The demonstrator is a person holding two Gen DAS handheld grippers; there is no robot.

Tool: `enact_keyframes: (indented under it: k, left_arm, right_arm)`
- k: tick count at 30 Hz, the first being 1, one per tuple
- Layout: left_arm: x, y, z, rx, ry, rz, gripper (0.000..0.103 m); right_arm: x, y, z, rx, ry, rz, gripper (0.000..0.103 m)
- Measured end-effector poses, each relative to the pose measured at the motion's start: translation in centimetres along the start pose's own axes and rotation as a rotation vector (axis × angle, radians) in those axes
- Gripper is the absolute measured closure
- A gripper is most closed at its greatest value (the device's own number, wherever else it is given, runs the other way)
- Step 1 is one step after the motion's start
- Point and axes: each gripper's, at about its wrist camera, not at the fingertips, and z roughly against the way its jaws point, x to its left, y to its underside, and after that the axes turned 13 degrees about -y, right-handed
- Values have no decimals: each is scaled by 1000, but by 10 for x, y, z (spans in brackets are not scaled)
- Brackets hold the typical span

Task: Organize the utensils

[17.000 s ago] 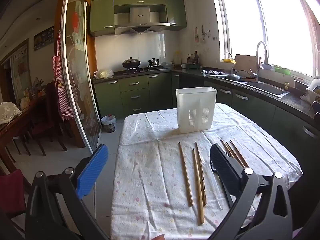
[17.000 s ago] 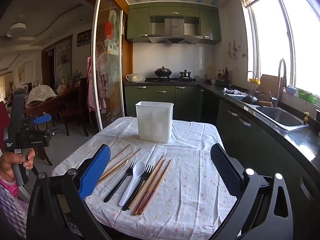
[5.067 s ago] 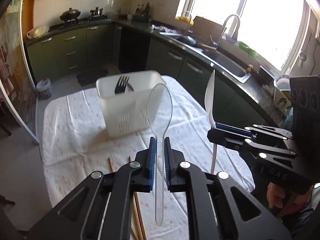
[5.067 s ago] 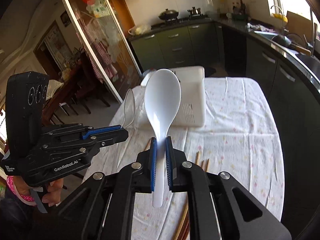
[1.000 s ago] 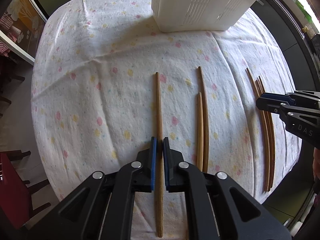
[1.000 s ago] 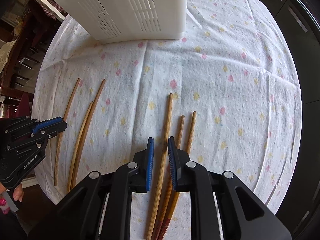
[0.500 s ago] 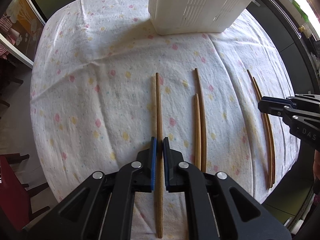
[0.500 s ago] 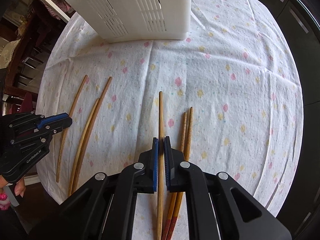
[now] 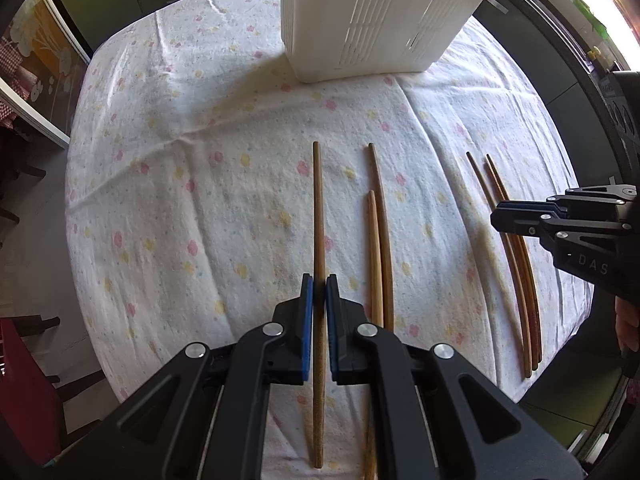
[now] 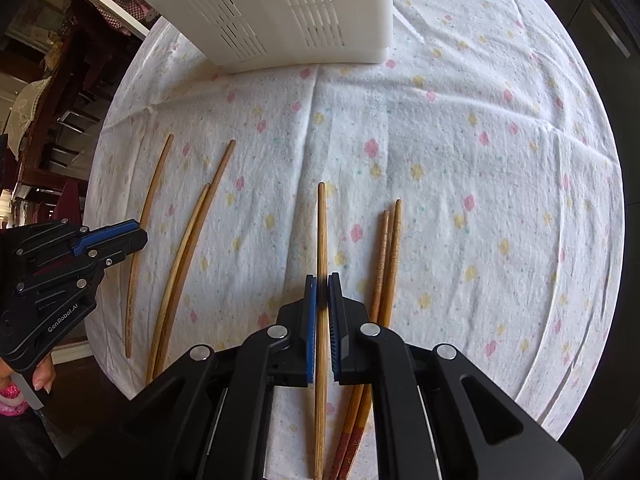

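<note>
My left gripper is shut on a brown wooden chopstick that points toward the white slotted utensil bin. Two more chopsticks lie on the cloth just right of it. My right gripper is shut on another wooden chopstick, held over the cloth. A red-tipped chopstick pair lies right of it. The bin also shows in the right wrist view. Each gripper shows in the other's view: the right one, the left one.
The table wears a white flowered cloth. Its front and side edges drop off close by. A red chair stands at the left, dark green cabinets at the right.
Both grippers have lifted slightly with their chopsticks and moved toward the bin, which looms larger. The right gripper closed on its chopstick within the last second.
</note>
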Motion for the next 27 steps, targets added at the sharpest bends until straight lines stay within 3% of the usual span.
enact_keyframes:
  k: [7, 18, 27]
  left_arm:
    - [3, 2, 31, -67, 29, -5, 97]
    - [16, 9, 117, -255, 85, 7, 97]
    - [13, -8, 160, -352, 94, 19, 97]
  right_arm:
    - [2, 7, 47, -63, -48, 28, 96]
    - [17, 39, 129, -227, -119, 97, 96]
    - [33, 48, 174, -347, -157, 145, 96]
